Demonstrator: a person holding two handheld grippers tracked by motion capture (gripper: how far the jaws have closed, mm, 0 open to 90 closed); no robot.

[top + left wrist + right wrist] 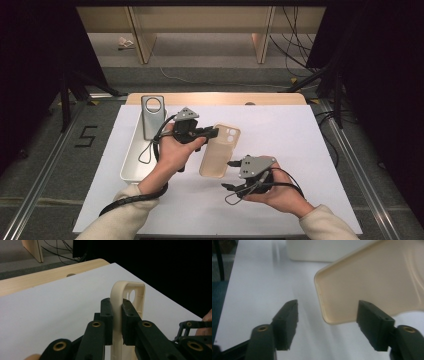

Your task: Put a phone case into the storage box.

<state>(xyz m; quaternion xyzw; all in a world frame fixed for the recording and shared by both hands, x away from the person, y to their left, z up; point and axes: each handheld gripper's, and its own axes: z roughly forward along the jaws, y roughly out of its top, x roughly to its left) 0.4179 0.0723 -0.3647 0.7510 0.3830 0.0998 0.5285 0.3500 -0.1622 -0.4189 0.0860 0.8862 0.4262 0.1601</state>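
The lower end of a beige phone case [220,150] is cut off in the left gripper view, and its camera end falls outside the right gripper view. The left gripper [212,133] jaws clamp the case's edge at the high view's centre, held above the white table [300,145], long axis running top to bottom, camera cutout uppermost. The right gripper [229,186] jaws gape wide, holding nothing. A grey case [151,116] leans in the white tray [131,160], upper left.

The beige phone case [372,287] runs off the frame's right edge; its camera end is unseen there.
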